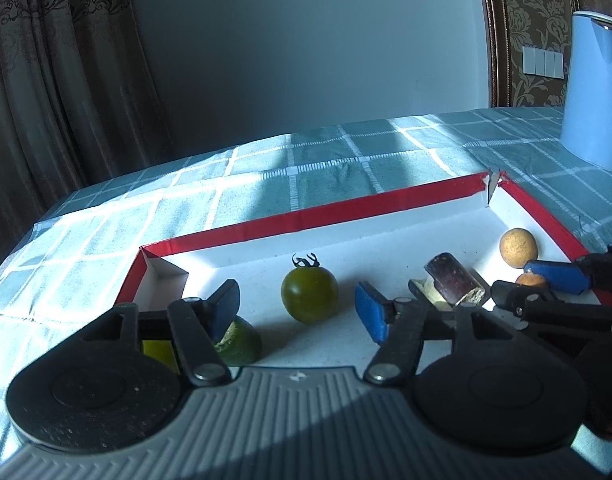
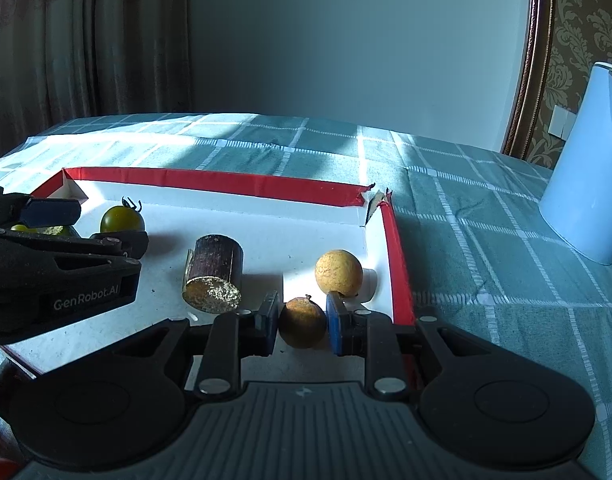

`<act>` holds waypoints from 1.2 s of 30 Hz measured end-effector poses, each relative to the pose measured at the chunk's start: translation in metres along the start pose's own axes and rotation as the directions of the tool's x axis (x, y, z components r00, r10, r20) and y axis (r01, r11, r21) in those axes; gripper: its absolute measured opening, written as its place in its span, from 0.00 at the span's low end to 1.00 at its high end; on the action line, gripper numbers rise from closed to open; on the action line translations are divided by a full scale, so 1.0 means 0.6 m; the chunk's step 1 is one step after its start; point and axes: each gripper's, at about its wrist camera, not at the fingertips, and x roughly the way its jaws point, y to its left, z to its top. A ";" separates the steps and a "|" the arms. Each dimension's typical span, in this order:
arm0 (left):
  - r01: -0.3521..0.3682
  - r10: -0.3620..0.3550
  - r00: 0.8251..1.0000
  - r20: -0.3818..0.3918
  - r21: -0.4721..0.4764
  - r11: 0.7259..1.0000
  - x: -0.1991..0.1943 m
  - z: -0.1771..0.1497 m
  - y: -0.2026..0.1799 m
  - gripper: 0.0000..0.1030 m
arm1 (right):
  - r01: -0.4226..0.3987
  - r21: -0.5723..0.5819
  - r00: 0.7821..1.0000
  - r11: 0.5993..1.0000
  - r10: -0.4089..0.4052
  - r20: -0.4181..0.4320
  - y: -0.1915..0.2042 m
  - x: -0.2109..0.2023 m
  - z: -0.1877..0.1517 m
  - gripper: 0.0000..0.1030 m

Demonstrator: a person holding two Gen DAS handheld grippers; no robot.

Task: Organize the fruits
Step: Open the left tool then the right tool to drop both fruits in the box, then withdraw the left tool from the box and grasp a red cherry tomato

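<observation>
A shallow white tray with a red rim [image 1: 306, 216] [image 2: 233, 182] lies on the checked tablecloth. In it are a green tomato [image 1: 309, 294] [image 2: 121, 220], a dark sugarcane piece [image 1: 454, 280] [image 2: 213, 276], a tan longan [image 1: 518, 248] [image 2: 338, 272] and a cut green fruit [image 1: 239, 340]. My left gripper [image 1: 299, 306] is open, the tomato just beyond its fingers and the cut fruit under its left finger. My right gripper [image 2: 301, 320] is shut on a second brown longan [image 2: 302, 322], low over the tray near its right wall; it shows in the left wrist view [image 1: 530, 280].
A light blue kettle [image 1: 596, 92] [image 2: 586, 168] stands on the cloth to the right of the tray. A curtain hangs at the left and a grey wall lies behind the table's far edge. A yellow item [image 1: 157, 352] shows under the left gripper.
</observation>
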 end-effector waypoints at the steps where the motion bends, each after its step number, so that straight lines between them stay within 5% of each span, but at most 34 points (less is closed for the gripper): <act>1: -0.013 0.013 1.000 0.013 -0.001 1.000 -0.003 -0.001 0.000 0.72 | 0.006 -0.004 1.000 1.000 -0.006 0.001 0.001 -0.001 0.000 0.24; 6: -0.011 0.012 0.998 0.061 -0.004 1.000 -0.018 -0.004 0.006 0.78 | 0.003 0.011 1.000 1.000 -0.003 0.005 -0.004 -0.002 -0.002 0.33; 9: -0.024 0.025 0.994 0.105 -0.018 1.000 -0.032 -0.009 0.012 0.90 | 0.002 0.033 1.000 0.999 -0.002 0.013 -0.010 -0.004 -0.004 0.58; 12: -0.023 0.027 0.990 0.137 -0.029 0.999 -0.044 -0.014 0.019 0.91 | 0.002 0.028 0.999 1.000 -0.004 0.044 -0.008 -0.013 -0.005 0.64; 19: -0.037 0.049 0.980 0.193 -0.068 0.997 -0.074 -0.029 0.041 0.95 | 0.004 0.034 0.996 0.999 -0.007 0.092 -0.010 -0.029 -0.009 0.68; 28: -0.003 0.036 0.986 0.165 -0.196 0.981 -0.108 -0.055 0.097 0.98 | 0.008 0.022 0.992 1.000 -0.011 0.125 -0.008 -0.048 -0.019 0.70; 36: 0.072 -0.037 0.985 0.169 -0.205 0.976 -0.160 -0.100 0.134 1.00 | -0.006 0.004 0.985 1.000 0.005 0.172 -0.008 -0.094 -0.036 0.70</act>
